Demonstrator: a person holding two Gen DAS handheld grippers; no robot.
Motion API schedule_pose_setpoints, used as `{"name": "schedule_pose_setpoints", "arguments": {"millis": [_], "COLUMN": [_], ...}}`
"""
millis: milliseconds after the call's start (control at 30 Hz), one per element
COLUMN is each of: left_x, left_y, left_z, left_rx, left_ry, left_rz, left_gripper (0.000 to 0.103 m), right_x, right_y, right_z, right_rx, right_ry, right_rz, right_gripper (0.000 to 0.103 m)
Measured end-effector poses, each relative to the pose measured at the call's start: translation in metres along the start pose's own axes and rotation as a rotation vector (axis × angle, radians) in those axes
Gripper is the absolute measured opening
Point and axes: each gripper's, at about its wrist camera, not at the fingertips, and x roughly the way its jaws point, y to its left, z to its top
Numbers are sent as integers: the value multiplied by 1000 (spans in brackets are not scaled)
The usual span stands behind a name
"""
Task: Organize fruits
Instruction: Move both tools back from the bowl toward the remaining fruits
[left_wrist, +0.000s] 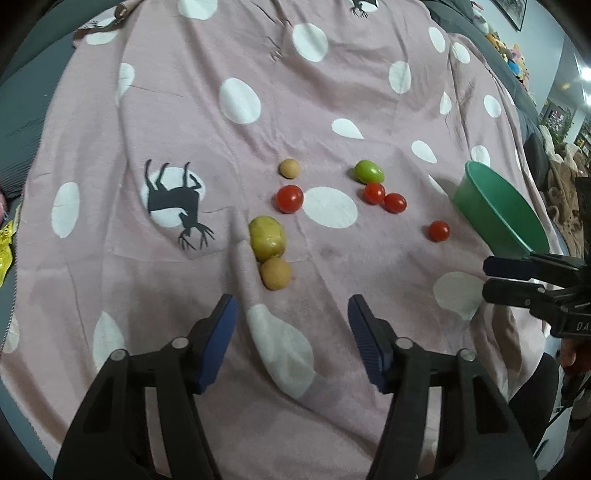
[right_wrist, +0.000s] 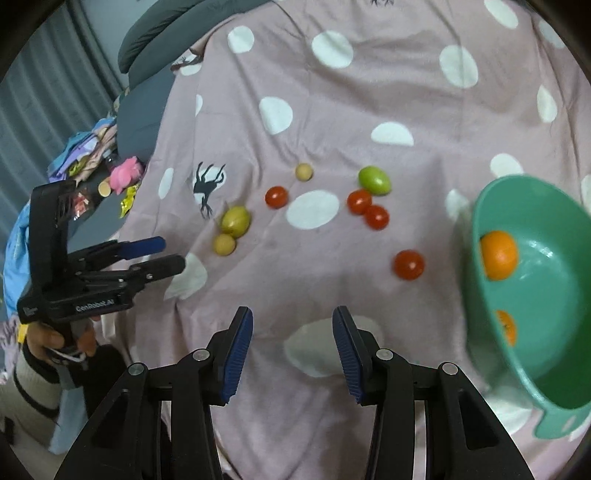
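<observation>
Fruits lie on a pink spotted blanket (left_wrist: 332, 92): several red cherry tomatoes, one (left_wrist: 289, 198) at the middle and one (right_wrist: 408, 264) nearest the bowl, a green fruit (left_wrist: 368, 171), a yellow-green fruit (left_wrist: 266, 237), and two small tan fruits (left_wrist: 274, 273) (left_wrist: 289, 168). A green bowl (right_wrist: 476, 206) at the right holds two oranges (right_wrist: 498, 254). My left gripper (left_wrist: 291, 314) is open and empty, just short of the near tan fruit. My right gripper (right_wrist: 292, 325) is open and empty, short of the nearest tomato. Each gripper also shows in the other's view.
The blanket covers a bed or sofa with grey cushions (right_wrist: 159, 40) at the back left. Clutter of clothes, a pink toy (right_wrist: 125, 175) and snack packets lies at the left edge. Plush toys (left_wrist: 506, 48) sit far right.
</observation>
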Motion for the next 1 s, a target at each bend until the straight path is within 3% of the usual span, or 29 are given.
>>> {"name": "schedule_pose_setpoints", "arguments": {"millis": [100,333,500,700,867,967,1000], "left_x": [12,45,69,56,73,75,77], "left_y": [-4,-12,-19,-23,-19,-15,-13], "left_z": [4,21,28,26,31,32,32], "left_rx": [29,111,160,161,160,150,150], "left_ry": [18,50,127,97,141,142,151], "left_rz": [2,54,91,-9,68,77,83], "left_gripper": [53,52,52,52,51,44,36], "right_x": [6,16,20,23,27,28,28], "right_y": [3,0,-5,-12,-16,-15,-14], "right_z": [-2,-6,-6,-7,-5,-5,-6], "right_rx": [6,16,33,51,67,62,56], "right_ry": [5,18,18,23,18,21,22], "right_rz": [8,39,44,44,58,66,64], "right_gripper": [46,46,46,46,46,46,46]}}
